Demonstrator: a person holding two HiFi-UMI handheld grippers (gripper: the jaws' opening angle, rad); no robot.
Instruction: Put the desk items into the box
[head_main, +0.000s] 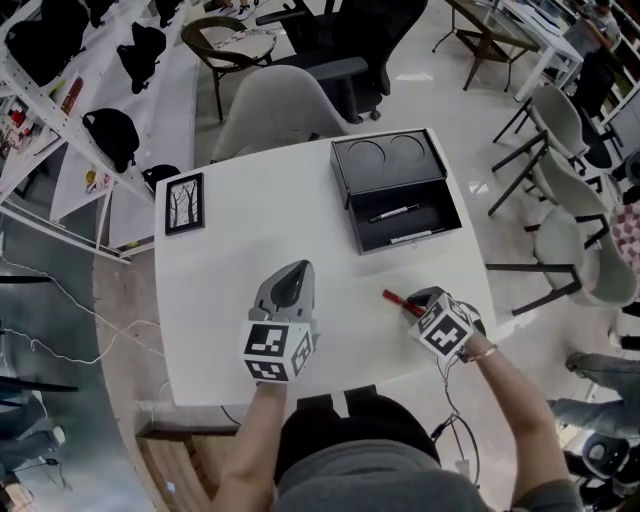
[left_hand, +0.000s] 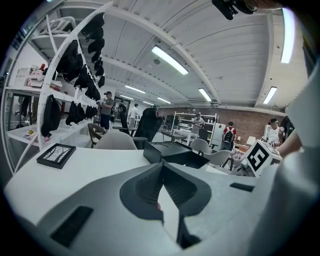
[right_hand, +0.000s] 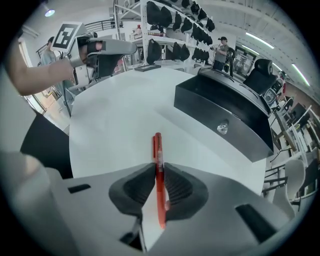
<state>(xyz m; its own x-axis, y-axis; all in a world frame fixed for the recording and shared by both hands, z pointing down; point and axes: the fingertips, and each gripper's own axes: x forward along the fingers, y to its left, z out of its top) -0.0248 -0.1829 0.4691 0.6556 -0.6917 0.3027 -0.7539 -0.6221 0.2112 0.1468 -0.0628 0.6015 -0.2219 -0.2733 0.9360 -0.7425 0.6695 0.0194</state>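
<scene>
At the near edge of the white table (head_main: 250, 250), the right gripper (right_hand: 159, 167) clamps a red pen (right_hand: 158, 150); the left gripper (left_hand: 162, 167) beside it has its jaws together, holding nothing. Farther back sit the open black box (head_main: 440, 215) with two pens (head_main: 394, 212) inside and a framed picture (head_main: 185, 203), then grey chairs (head_main: 275, 110) and white shelving (head_main: 60, 90)

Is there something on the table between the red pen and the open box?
No, nothing visible. The right gripper holds the red pen, and only bare white table lies between it and the black box. The left gripper stands aside.
</scene>
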